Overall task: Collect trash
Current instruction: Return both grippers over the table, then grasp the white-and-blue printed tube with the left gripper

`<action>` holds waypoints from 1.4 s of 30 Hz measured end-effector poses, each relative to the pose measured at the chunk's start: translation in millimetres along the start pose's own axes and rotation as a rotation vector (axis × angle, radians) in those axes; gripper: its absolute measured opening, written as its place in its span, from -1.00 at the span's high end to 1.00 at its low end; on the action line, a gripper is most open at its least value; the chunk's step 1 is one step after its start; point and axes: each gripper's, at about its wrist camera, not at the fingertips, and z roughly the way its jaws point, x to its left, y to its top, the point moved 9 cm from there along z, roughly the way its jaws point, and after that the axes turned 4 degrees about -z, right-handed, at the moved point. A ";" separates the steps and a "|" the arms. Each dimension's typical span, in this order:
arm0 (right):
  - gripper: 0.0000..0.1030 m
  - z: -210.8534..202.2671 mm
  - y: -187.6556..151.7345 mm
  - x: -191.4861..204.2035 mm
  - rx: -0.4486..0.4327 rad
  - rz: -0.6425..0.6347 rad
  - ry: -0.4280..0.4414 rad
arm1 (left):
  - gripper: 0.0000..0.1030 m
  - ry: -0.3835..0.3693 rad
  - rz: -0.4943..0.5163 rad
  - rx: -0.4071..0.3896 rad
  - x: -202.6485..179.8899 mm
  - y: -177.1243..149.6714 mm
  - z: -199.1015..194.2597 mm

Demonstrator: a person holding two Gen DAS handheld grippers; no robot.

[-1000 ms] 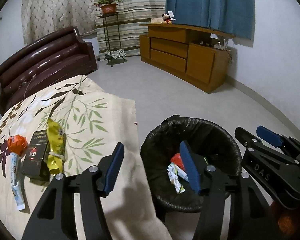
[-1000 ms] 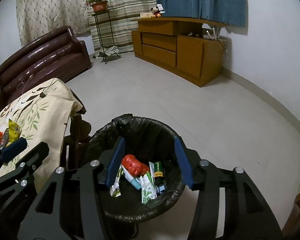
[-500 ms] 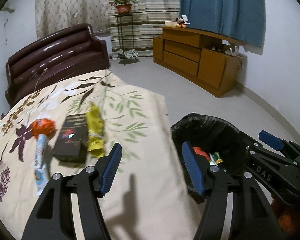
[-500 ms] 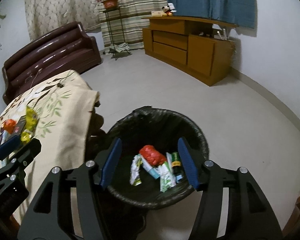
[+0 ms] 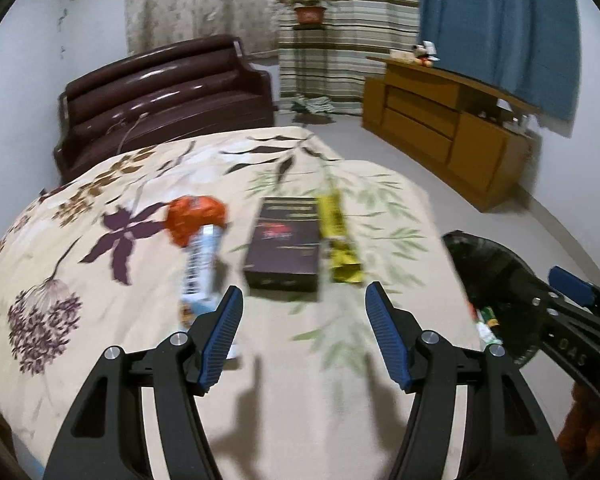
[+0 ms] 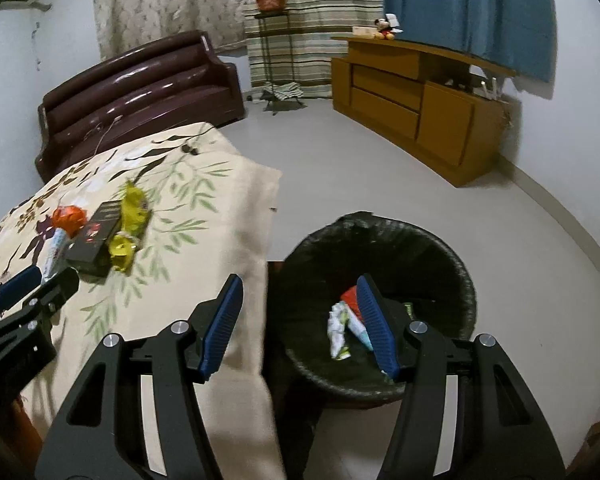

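Cream floral cloth (image 5: 148, 360) covers the table, and on it four pieces of trash lie in a row: a crumpled orange wrapper (image 5: 195, 218), a blue-and-white tube (image 5: 200, 272) touching it, a dark box (image 5: 286, 242) and a yellow packet (image 5: 338, 240) against the box's right side. Above the cloth, just short of them, the left gripper (image 5: 302, 330) hangs with jaws apart and nothing between them. Over the table's edge and the black-lined bin (image 6: 452, 264), which holds several wrappers (image 6: 342, 326), the right gripper (image 6: 300, 320) is likewise spread and empty.
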 end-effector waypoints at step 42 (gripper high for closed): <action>-0.12 42.0 28.6 120.6 0.054 -0.168 0.117 | 0.30 -0.011 -0.135 0.079 96.4 4.0 21.3</action>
